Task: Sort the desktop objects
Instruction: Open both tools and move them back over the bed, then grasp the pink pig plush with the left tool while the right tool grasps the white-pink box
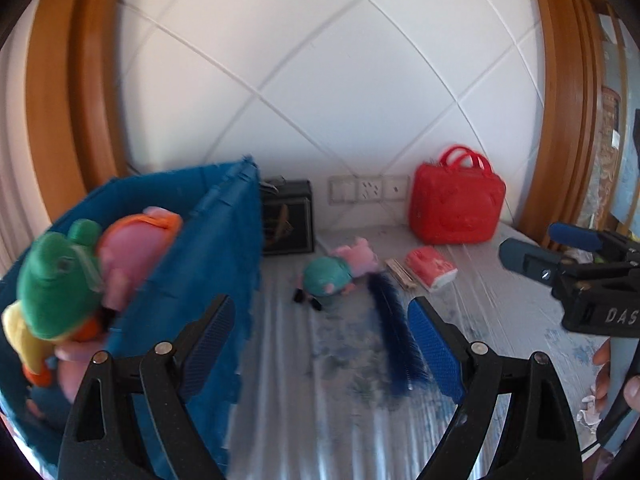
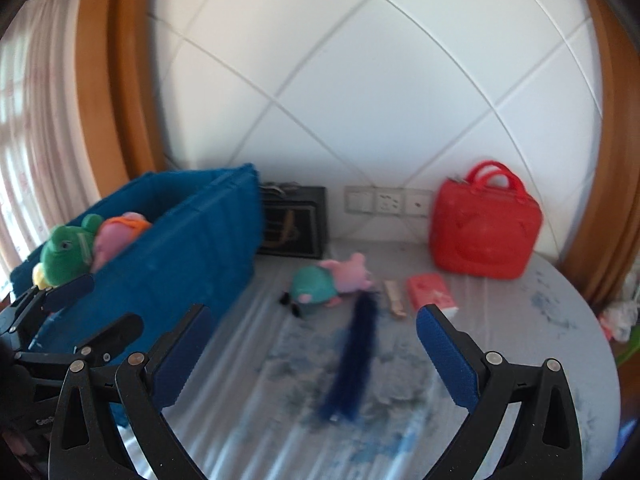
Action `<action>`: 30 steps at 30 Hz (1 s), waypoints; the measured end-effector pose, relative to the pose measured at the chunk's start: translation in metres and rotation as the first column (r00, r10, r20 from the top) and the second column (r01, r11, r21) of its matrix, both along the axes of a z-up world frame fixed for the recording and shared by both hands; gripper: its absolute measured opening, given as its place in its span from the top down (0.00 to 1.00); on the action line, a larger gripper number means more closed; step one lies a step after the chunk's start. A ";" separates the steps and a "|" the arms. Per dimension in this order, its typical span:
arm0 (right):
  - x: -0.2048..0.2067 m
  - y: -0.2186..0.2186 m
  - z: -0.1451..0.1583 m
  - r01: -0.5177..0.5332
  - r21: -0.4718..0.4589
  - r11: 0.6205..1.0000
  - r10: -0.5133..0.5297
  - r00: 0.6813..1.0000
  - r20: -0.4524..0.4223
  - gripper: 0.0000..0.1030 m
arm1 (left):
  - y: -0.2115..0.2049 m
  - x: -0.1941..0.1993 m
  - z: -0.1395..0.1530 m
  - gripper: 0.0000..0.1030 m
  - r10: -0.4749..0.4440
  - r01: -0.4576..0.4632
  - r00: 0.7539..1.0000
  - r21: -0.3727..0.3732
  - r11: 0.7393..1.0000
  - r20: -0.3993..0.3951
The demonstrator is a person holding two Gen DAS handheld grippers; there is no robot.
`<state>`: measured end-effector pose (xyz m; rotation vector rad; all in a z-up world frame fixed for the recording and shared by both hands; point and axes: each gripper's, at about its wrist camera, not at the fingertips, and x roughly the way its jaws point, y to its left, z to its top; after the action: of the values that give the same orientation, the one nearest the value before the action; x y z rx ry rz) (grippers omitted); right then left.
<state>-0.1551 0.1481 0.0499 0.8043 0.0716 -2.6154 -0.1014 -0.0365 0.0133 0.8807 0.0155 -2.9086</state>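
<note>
My left gripper (image 1: 324,348) is open with nothing between its blue pads, close beside the right wall of a blue fabric bin (image 1: 224,248). The bin holds a green plush (image 1: 56,276) and a pink plush (image 1: 128,248). My right gripper (image 2: 316,360) is open too, and nothing is held. Ahead of both, on the pale tablecloth, lies a pig plush in a teal dress (image 2: 328,284). A dark blue fuzzy strip (image 2: 356,360) stretches from it toward me. To the right of these lie a small wooden piece (image 2: 394,298) and a red packet (image 2: 430,292).
A red handled case (image 2: 484,232) stands at the back right by the wall sockets (image 2: 384,202). A black box (image 2: 292,224) sits behind the bin. The round table's edge (image 2: 600,340) curves away on the right. A person's hand (image 1: 608,376) shows at the right.
</note>
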 end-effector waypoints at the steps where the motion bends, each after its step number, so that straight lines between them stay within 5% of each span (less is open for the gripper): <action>1: -0.008 0.009 -0.004 0.011 0.007 1.000 -0.011 1.000 0.011 0.00 | 0.006 -0.008 -0.005 0.14 -0.006 0.006 1.000 0.003 1.000 0.019; 9: -0.074 0.075 -0.053 0.113 0.049 0.992 -0.118 0.985 0.122 0.00 | 0.025 -0.096 -0.073 0.14 -0.024 0.022 0.979 0.015 1.000 0.201; 17: -0.149 0.107 -0.121 0.218 0.073 0.973 -0.230 0.936 0.268 0.00 | 0.006 -0.185 -0.132 0.14 0.004 -0.002 0.956 -0.005 1.000 0.292; 30: -0.266 0.057 -0.212 0.146 0.068 0.987 -0.161 0.899 0.408 0.00 | -0.014 -0.331 -0.217 0.14 -0.026 0.050 0.921 -0.051 0.997 0.389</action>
<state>-0.4215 0.2047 -0.1623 1.4106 -0.0683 -2.5293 -0.4326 -0.0501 -0.2035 1.4421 -0.1202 -2.6948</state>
